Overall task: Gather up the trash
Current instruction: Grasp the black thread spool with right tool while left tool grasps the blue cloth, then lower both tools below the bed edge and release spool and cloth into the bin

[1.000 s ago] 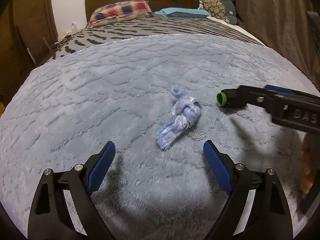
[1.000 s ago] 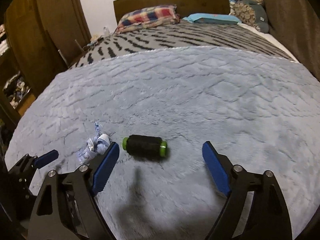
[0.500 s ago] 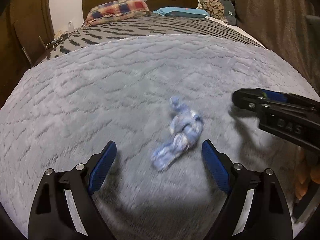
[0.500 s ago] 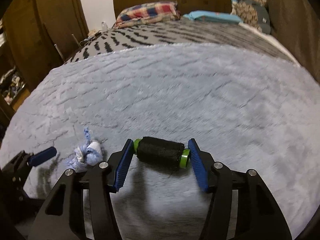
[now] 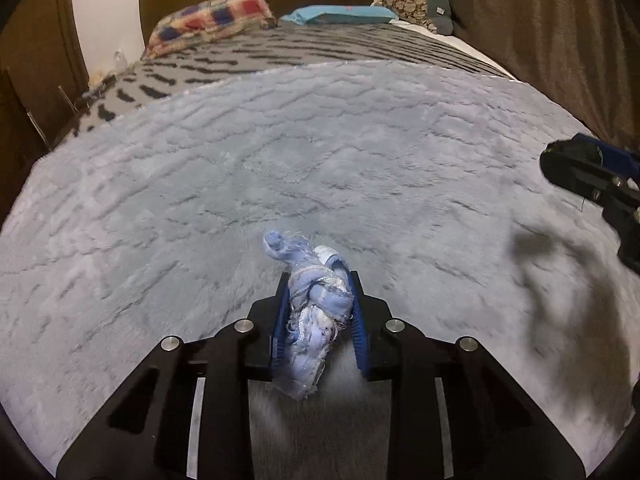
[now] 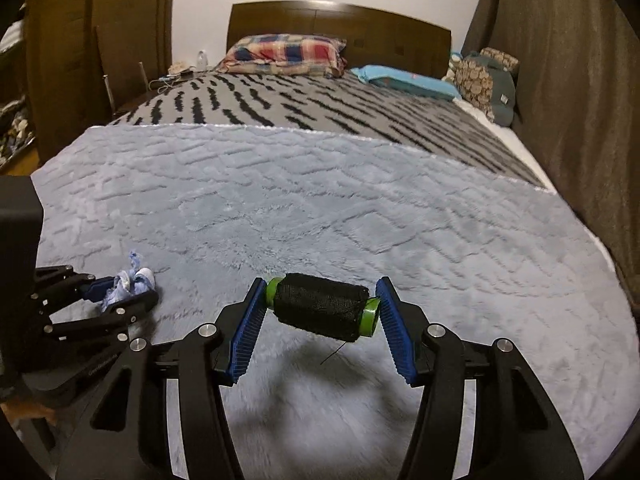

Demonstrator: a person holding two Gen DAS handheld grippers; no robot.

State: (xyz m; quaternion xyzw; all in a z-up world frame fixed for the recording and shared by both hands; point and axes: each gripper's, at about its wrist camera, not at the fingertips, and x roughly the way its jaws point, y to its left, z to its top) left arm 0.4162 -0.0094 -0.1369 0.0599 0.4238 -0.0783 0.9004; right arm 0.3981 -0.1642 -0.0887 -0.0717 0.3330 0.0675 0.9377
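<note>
My left gripper [image 5: 318,280] is shut on a crumpled pale blue rag [image 5: 316,312] at the near part of the grey fluffy blanket [image 5: 320,168]. The rag's knotted end sticks out past the fingertips. My right gripper [image 6: 322,292] is shut on a black thread spool with green ends [image 6: 322,306], held by its two ends and lifted a little above the blanket, casting a shadow below. The right wrist view also shows the left gripper [image 6: 132,286] with the rag [image 6: 128,284] at the left. The left wrist view shows the right gripper's tip [image 5: 576,168] at the right edge.
The blanket covers the near half of a bed. Beyond it lie a zebra-striped cover [image 6: 320,108], a plaid pillow [image 6: 284,54], a blue pillow [image 6: 404,80] and a wooden headboard [image 6: 340,20]. A brown curtain [image 6: 568,80] runs along the right; wooden furniture [image 6: 80,40] stands at the left.
Both grippers moved down and closed: the left one shut on the rag, the right one shut on the spool and lifted it slightly off the blanket.
</note>
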